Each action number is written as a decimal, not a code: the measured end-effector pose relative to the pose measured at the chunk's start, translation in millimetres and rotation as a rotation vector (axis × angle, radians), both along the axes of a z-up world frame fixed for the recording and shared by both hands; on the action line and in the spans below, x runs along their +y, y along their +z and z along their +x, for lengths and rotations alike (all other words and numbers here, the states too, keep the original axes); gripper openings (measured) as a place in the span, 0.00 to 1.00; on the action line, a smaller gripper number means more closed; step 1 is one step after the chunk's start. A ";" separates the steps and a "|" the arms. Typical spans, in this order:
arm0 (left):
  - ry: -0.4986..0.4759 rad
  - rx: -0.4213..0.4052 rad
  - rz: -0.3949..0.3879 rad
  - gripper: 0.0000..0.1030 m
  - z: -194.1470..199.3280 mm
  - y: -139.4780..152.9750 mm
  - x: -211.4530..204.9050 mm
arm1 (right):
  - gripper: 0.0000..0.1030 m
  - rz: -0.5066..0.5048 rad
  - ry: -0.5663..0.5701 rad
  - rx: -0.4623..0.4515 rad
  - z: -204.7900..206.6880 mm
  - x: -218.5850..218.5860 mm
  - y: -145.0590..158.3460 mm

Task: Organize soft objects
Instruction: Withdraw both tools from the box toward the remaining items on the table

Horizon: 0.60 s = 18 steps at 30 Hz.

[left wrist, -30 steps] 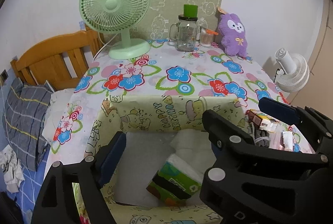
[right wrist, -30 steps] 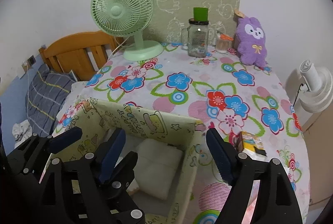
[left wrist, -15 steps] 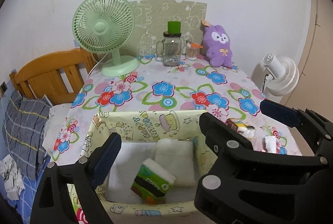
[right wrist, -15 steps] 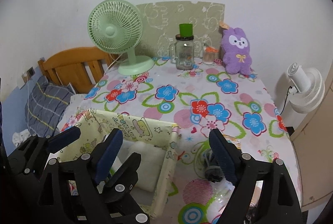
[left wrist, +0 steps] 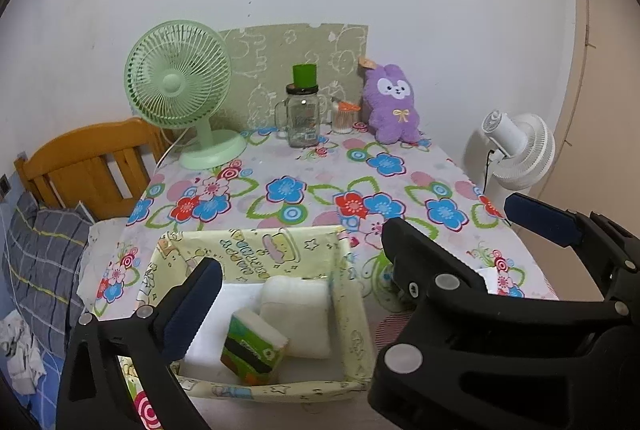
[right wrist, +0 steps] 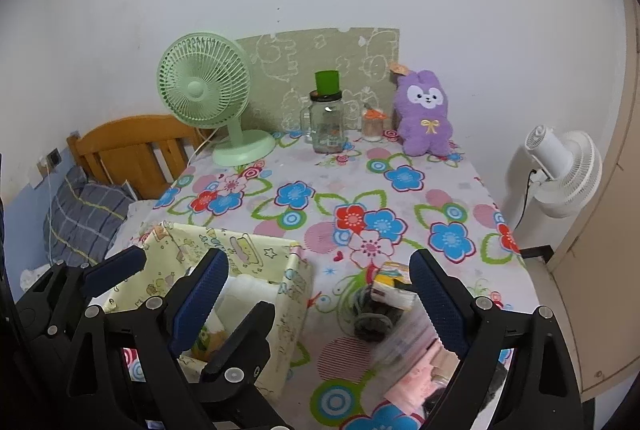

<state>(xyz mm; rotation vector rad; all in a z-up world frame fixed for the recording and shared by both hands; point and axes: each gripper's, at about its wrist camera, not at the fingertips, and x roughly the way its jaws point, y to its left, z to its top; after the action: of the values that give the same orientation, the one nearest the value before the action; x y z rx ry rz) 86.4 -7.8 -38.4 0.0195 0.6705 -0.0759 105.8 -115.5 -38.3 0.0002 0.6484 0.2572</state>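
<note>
Right wrist view shows us the purple plush rabbit [right wrist: 425, 114] at the far table edge, soft and light, best pinched at its belly, while both grippers' empty jaws are opening.

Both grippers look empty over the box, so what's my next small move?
Probably swing the right hand-held gripper, jaws opening and empty, down onto the grey bundle beside the box; tissue pack and white pad already sit inside.

Left gripper [left wrist: 298, 294] fingers opening wide, nothing between; right gripper [right wrist: 320, 290] likewise (both angled downward)
</note>
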 end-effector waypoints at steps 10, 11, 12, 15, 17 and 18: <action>-0.044 -0.032 0.002 1.00 -10.2 4.1 -29.8 | 0.91 0.009 -0.042 -0.034 -15.6 -31.3 5.5; -0.049 -0.034 0.003 1.00 -11.1 3.8 -32.7 | 0.92 0.011 -0.048 -0.036 -17.1 -34.7 5.4; -0.055 -0.034 0.002 1.00 -11.9 3.4 -36.2 | 0.92 0.012 -0.055 -0.038 -18.6 -38.7 5.0; -0.072 -0.030 -0.009 1.00 -12.2 1.6 -45.0 | 0.93 0.017 -0.080 -0.051 -21.5 -49.4 3.7; -0.082 -0.026 -0.013 1.00 -11.8 -0.2 -49.9 | 0.94 0.021 -0.095 -0.051 -23.4 -57.4 1.9; -0.087 -0.024 -0.013 1.00 -11.4 -1.6 -53.2 | 0.94 0.021 -0.098 -0.050 -23.9 -60.6 0.9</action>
<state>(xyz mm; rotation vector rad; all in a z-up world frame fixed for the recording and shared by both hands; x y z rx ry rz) 75.0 -61.0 -40.0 0.0374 0.6450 -0.1637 81.9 -176.1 -37.4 0.0454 0.5945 0.1687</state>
